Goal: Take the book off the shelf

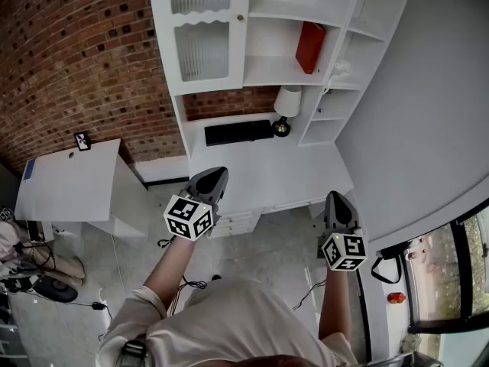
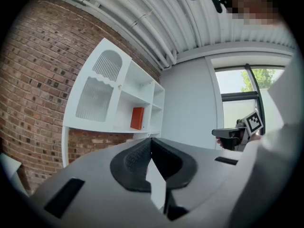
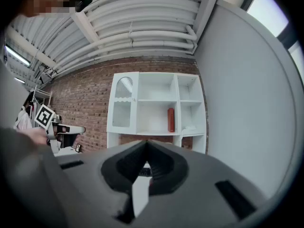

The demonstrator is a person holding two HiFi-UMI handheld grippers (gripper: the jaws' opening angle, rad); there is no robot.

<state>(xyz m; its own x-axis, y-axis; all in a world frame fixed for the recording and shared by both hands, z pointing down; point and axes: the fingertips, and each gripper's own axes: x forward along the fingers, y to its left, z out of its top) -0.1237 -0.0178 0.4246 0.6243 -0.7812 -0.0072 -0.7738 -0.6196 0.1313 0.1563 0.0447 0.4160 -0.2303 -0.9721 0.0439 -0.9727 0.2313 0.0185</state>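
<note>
Head view: you are holding both tools out level in front of you, above the white desk. The left gripper is pointing at the desk's front edge. The right gripper is hovering near the desk's front right corner. Neither is touching anything. The red book is standing on end in the white shelf, in the middle column, at the right end of its board and close against the divider. Below the shelf, a lamp and a flat black object are sitting along the desk's back edge. A brick wall is running off to the left.

Left gripper view: this tool's jaws are resting closed, tips together, and they are gripping nothing. The book is showing well beyond them, by the right side of its compartment in the shelf. Your right gripper is showing at the right, in front of a window.

Right gripper view: these jaws are also lying fully closed and are carrying nothing. The book is standing upright straight ahead and well apart from them, at the right end of the lower middle board. Your left gripper is showing at the left edge.
</note>
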